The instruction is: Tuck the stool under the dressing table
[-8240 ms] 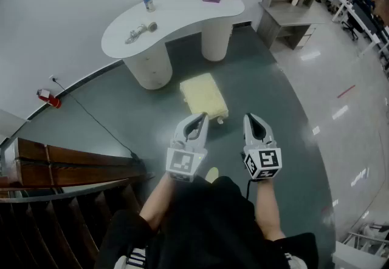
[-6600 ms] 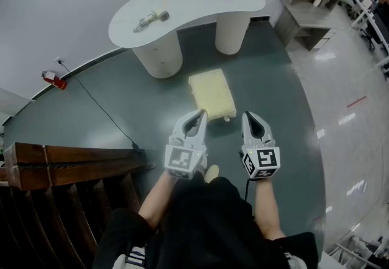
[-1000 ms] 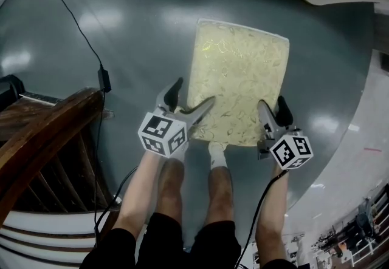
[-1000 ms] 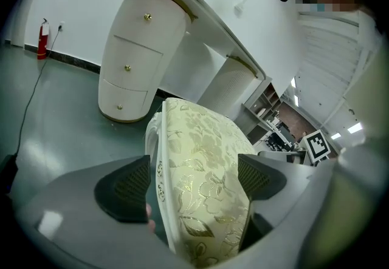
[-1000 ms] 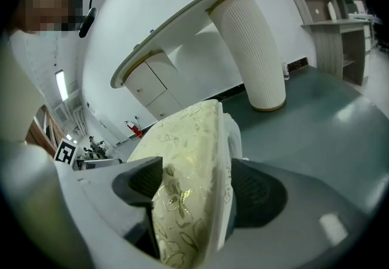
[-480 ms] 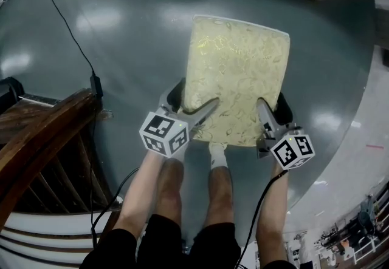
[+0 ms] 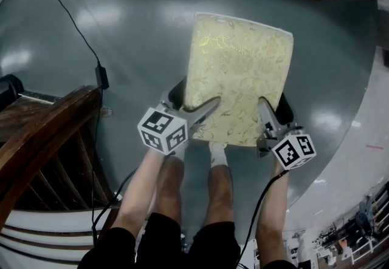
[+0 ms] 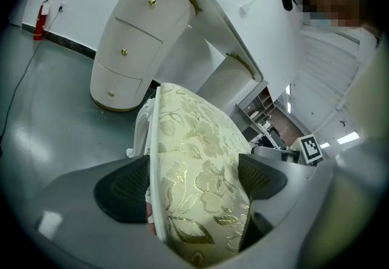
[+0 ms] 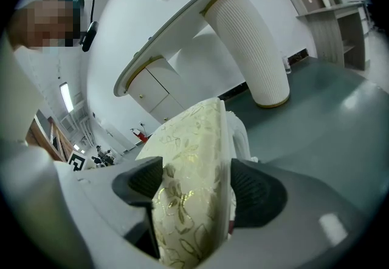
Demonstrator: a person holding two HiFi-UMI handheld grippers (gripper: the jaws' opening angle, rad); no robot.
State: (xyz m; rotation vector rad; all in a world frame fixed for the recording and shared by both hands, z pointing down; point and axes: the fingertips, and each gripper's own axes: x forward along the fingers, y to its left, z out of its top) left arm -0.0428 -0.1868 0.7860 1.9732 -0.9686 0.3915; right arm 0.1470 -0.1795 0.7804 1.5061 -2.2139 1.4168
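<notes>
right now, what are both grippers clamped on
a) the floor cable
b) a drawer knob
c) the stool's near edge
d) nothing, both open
c: the stool has its patterned cushion edge pinched in the left gripper and in the right gripper, one at each near corner.

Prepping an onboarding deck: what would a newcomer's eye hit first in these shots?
The gold-floral cushioned stool fills the middle of the head view. The left claw and right claw each clamp its near edge, one at each corner. Ahead stands the white dressing table, with the stool not yet under it.
</notes>
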